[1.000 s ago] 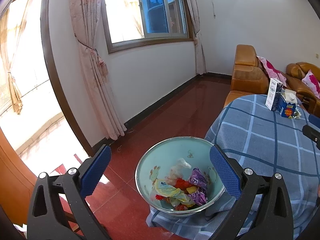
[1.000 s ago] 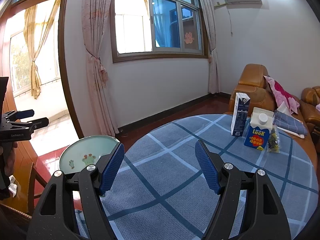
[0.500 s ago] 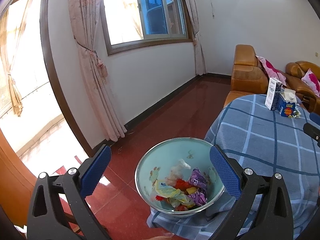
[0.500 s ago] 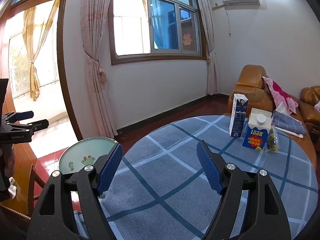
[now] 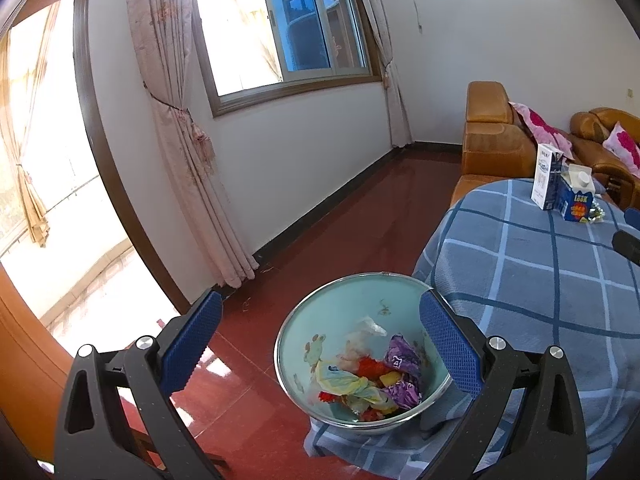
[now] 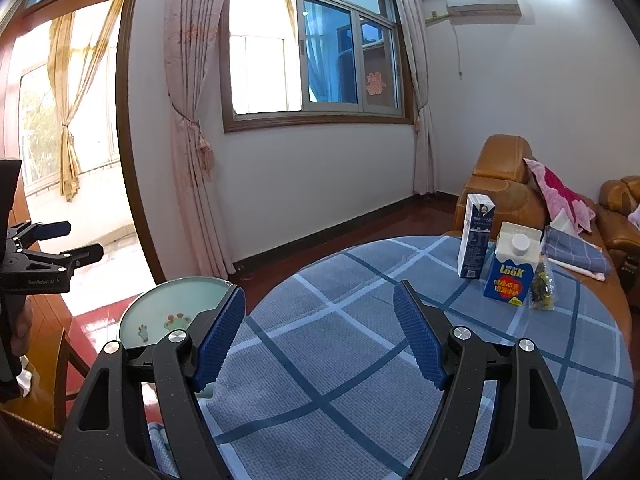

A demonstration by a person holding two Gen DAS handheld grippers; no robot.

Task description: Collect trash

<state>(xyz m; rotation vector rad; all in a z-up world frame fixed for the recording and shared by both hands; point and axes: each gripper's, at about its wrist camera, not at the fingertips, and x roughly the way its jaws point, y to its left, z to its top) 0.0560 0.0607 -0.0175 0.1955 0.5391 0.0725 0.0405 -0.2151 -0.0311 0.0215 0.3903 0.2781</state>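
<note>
A pale green bowl (image 5: 320, 320) with a steel rim stands at the near edge of the round table (image 5: 540, 280) with a blue checked cloth. It holds a heap of crumpled wrappers (image 5: 376, 376), purple, red and yellow. My left gripper (image 5: 320, 340) is open and empty, held above and in front of the bowl. My right gripper (image 6: 320, 332) is open and empty above the cloth (image 6: 340, 360), with the bowl (image 6: 172, 308) at its left. The left gripper (image 6: 52, 248) also shows at the far left of the right wrist view.
At the table's far side stand a tall white and blue carton (image 6: 474, 236), a blue milk carton (image 6: 510, 268) and a small clear packet (image 6: 542, 284). A brown leather sofa (image 6: 504, 184) with pink cushions is behind. Red floor (image 5: 320, 232) lies left of the table.
Both grippers have drifted slightly; the view of the table has shifted a little. Both stay open and empty. The bowl has not moved.
</note>
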